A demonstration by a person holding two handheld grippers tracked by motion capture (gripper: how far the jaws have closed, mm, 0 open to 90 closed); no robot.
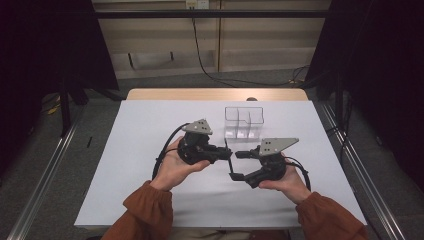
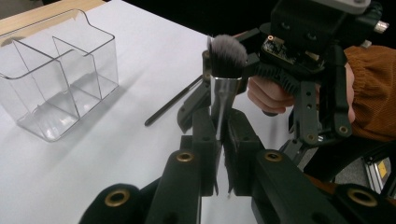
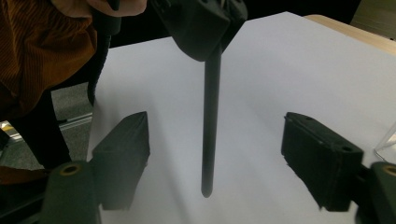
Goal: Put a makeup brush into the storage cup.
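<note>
A makeup brush point(image 2: 224, 88) with a grey bristle head, silver ferrule and thin black handle point(image 3: 211, 121) is held above the white table. My left gripper point(image 2: 222, 135) is shut on the ferrule, bristles pointing away from its camera. In the high view the left gripper point(image 1: 223, 152) points right and the right gripper point(image 1: 236, 165) faces it, almost touching. The right gripper point(image 3: 215, 144) is open: its two pads stand well apart on either side of the handle, touching neither side of it.
A clear plastic organiser point(image 1: 255, 116) with several compartments stands empty just behind the grippers, seen at the upper left in the left gripper view point(image 2: 100, 60). The white table cover point(image 1: 150, 165) stretches wide to the left and front. Orange sleeves enter from below.
</note>
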